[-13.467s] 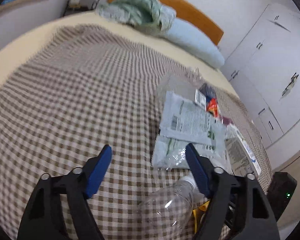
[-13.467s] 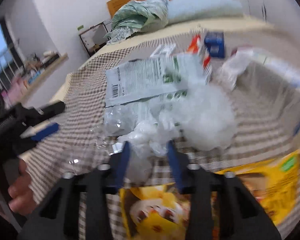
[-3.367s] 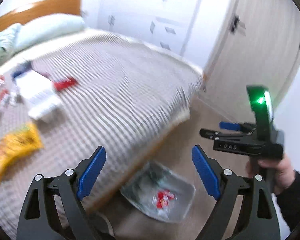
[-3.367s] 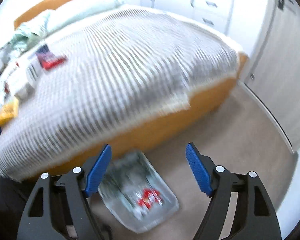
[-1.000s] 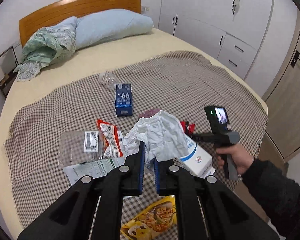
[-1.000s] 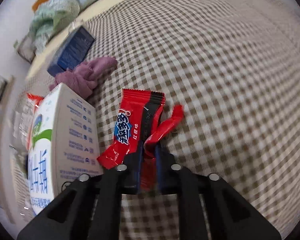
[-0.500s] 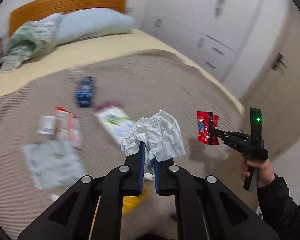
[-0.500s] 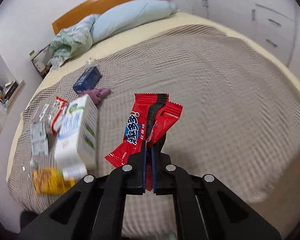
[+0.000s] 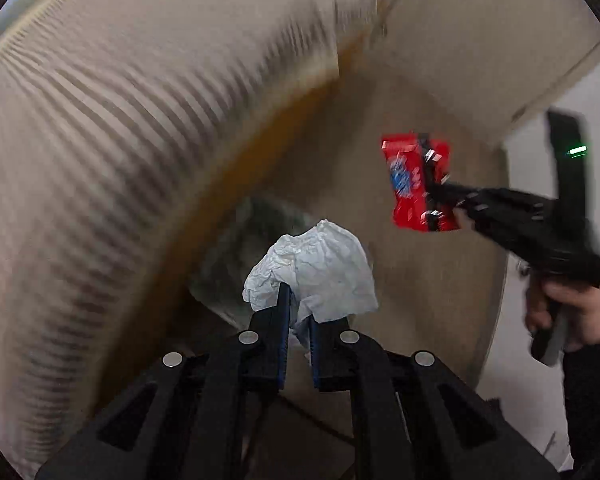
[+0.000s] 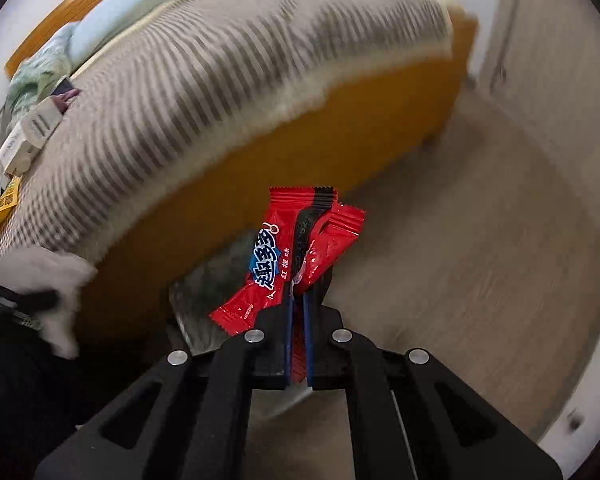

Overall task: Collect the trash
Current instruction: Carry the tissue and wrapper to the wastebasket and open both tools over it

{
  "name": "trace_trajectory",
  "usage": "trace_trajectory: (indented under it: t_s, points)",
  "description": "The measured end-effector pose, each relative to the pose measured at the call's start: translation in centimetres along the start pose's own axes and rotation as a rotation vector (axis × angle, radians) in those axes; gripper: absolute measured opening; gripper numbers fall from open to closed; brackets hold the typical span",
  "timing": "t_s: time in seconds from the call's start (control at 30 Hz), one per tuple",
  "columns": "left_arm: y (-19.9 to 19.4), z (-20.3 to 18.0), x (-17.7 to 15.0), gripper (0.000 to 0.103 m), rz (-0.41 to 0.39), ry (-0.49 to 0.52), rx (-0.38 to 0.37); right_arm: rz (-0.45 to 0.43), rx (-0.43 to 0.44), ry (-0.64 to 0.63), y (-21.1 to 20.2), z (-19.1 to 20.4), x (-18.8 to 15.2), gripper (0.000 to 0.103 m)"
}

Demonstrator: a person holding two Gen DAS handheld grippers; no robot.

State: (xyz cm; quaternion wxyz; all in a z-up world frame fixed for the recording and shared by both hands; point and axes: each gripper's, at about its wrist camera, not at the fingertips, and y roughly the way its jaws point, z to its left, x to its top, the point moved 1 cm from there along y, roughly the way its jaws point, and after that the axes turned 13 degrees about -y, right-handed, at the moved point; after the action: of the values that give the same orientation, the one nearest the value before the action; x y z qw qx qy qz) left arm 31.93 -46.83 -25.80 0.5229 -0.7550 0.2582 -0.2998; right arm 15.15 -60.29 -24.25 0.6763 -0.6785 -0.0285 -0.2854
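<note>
My left gripper [image 9: 299, 307] is shut on a crumpled white tissue [image 9: 320, 270] and holds it above a clear trash bag [image 9: 244, 240] on the floor beside the bed. My right gripper [image 10: 297, 304] is shut on red snack wrappers [image 10: 288, 256], held over the same clear bag [image 10: 216, 280]. The right gripper and its red wrappers [image 9: 414, 184] also show in the left wrist view, to the right of the tissue. The tissue shows blurred at the left edge of the right wrist view [image 10: 48, 276].
The bed with a checked blanket [image 10: 204, 64] and orange wooden frame [image 10: 300, 152] fills the left. A white carton [image 10: 28, 136] and a yellow packet [image 10: 0, 208] lie on it. Beige floor [image 10: 480, 240] and white wardrobe doors [image 10: 540, 40] are to the right.
Both grippers have swung from over the bed down toward the floor at the bedside, still holding the tissue and the red wrappers. The clear bag has come into view.
</note>
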Motion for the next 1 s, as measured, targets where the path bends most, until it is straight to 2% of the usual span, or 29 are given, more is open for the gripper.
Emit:
trace_trajectory:
  t_s: [0.03, 0.13, 0.3, 0.37, 0.4, 0.43, 0.5, 0.53, 0.73, 0.8, 0.87, 0.93, 1.0]
  points:
    - [3.0, -0.4, 0.1, 0.007, 0.053, 0.010, 0.033, 0.023, 0.010, 0.001, 1.0, -0.1, -0.8, 0.005]
    - [8.0, -1.0, 0.1, 0.007, 0.142, 0.018, 0.085, 0.069, -0.004, -0.036, 4.0, 0.4, -2.4, 0.005]
    - [15.0, -0.9, -0.1, 0.008, 0.286, -0.044, 0.058, 0.165, 0.047, -0.002, 8.8, 0.4, -4.9, 0.005]
    - [16.9, -1.0, -0.4, 0.015, 0.331, -0.046, 0.036, 0.208, 0.068, 0.002, 10.7, 0.5, -6.3, 0.005]
    - [17.6, -0.8, -0.7, 0.029, 0.346, -0.041, 0.031, 0.224, 0.078, 0.002, 11.4, 0.6, -6.7, 0.005]
    - [18.4, -0.8, -0.8, 0.051, 0.355, -0.041, 0.040, 0.256, 0.077, -0.005, 12.8, 0.9, -7.3, 0.005]
    - [19.1, -0.1, -0.9, 0.069, 0.321, -0.051, 0.090, 0.290, 0.073, -0.013, 14.3, 1.2, -7.9, 0.005]
    - [19.0, 0.3, -0.7, 0.070, 0.292, -0.058, 0.118, 0.302, 0.077, -0.009, 14.8, 1.0, -8.6, 0.005]
    - [15.9, 2.5, 0.5, 0.070, 0.281, -0.116, 0.175, 0.323, 0.087, -0.017, 15.8, 1.2, -8.5, 0.005]
    - [13.7, 3.0, 0.8, 0.070, 0.262, -0.135, 0.148, 0.321, 0.094, -0.031, 16.0, 1.6, -8.1, 0.005]
    - [10.0, 3.5, 0.8, 0.070, 0.194, -0.139, 0.096, 0.317, 0.097, -0.046, 16.5, 2.5, -7.5, 0.005]
    - [6.5, 3.6, 0.6, 0.076, 0.116, -0.109, 0.049, 0.318, 0.108, -0.059, 17.2, 3.1, -6.6, 0.006]
    - [3.1, 3.5, 0.2, 0.079, 0.050, -0.059, 0.019, 0.330, 0.128, -0.061, 18.2, 3.9, -5.9, 0.006]
